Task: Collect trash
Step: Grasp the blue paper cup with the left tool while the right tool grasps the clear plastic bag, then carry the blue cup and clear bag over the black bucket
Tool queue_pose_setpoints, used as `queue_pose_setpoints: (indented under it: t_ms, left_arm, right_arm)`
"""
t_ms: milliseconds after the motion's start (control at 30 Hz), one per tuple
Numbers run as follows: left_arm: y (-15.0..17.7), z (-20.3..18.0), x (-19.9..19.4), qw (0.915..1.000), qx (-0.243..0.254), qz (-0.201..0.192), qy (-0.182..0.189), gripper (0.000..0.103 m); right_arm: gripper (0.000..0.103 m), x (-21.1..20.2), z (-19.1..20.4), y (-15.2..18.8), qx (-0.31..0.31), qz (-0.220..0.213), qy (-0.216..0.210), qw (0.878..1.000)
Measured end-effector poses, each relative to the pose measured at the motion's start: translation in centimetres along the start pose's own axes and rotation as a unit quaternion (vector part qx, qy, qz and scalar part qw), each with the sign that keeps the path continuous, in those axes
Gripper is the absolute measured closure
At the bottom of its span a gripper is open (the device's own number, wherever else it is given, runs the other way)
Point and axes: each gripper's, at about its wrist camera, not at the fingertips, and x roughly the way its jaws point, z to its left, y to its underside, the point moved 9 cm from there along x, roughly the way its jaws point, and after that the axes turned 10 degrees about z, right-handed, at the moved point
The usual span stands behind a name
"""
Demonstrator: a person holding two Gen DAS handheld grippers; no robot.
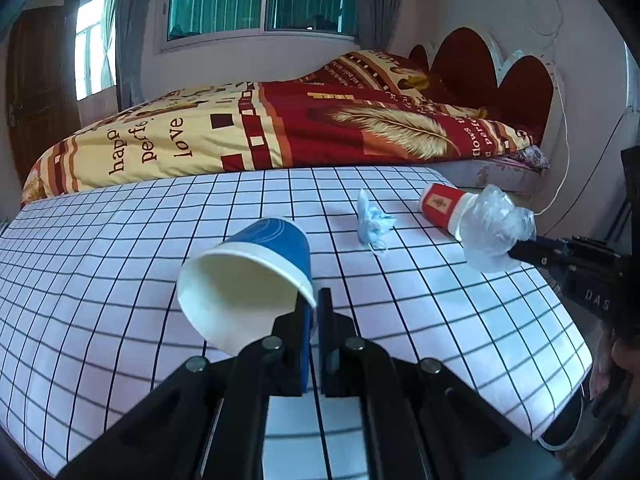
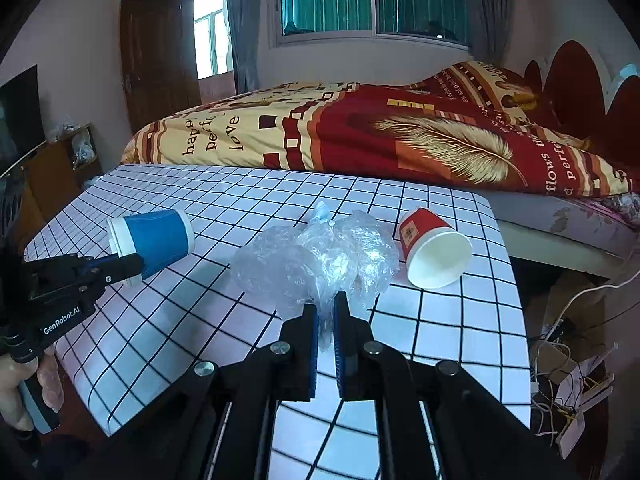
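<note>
My left gripper [image 1: 314,308] is shut on the rim of a blue paper cup [image 1: 256,272], held tipped above the checked table with its white mouth toward the camera. The right wrist view shows that blue cup [image 2: 158,236] and left gripper [image 2: 134,266] at the left. My right gripper [image 2: 325,312] is shut on a crumpled clear plastic bag [image 2: 320,258], lifted off the cloth; in the left wrist view the bag [image 1: 496,228] hangs from the right gripper [image 1: 514,250]. A red paper cup [image 2: 434,248] lies on its side at the table's right. A crumpled pale blue tissue [image 1: 372,222] lies mid-table.
The table [image 1: 120,248] wears a white cloth with a black grid. Behind it stands a bed [image 1: 280,128] with a red and yellow quilt. Cables and clutter [image 2: 568,364] lie on the floor right of the table. A hand [image 2: 24,380] grips the left handle.
</note>
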Motion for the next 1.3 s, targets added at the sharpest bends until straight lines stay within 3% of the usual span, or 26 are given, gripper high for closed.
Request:
queue_pose_setpoints:
  t_ms: [267, 733, 1300]
  left_arm:
    - [1.7, -0.8, -2.4, 1.0, 0.001, -0.008, 0.002, 0.099]
    - [3.8, -5.7, -5.9, 0.9986, 0.03, -0.027, 0.034, 0.099]
    - [6.6, -13.3, -7.2, 0.9949, 0.064, -0.021, 0.076, 0.099]
  right_arm:
    - [0.096, -3.0, 0.0, 1.9, 0.008, -0.011, -0.002, 1.0]
    - [0.096, -8.7, -0.7, 6.2, 0.023, -0.04, 0.015, 0.999]
    - [0.096, -13.3, -5.0, 12.1, 0.068, -0.047, 0.04, 0.996]
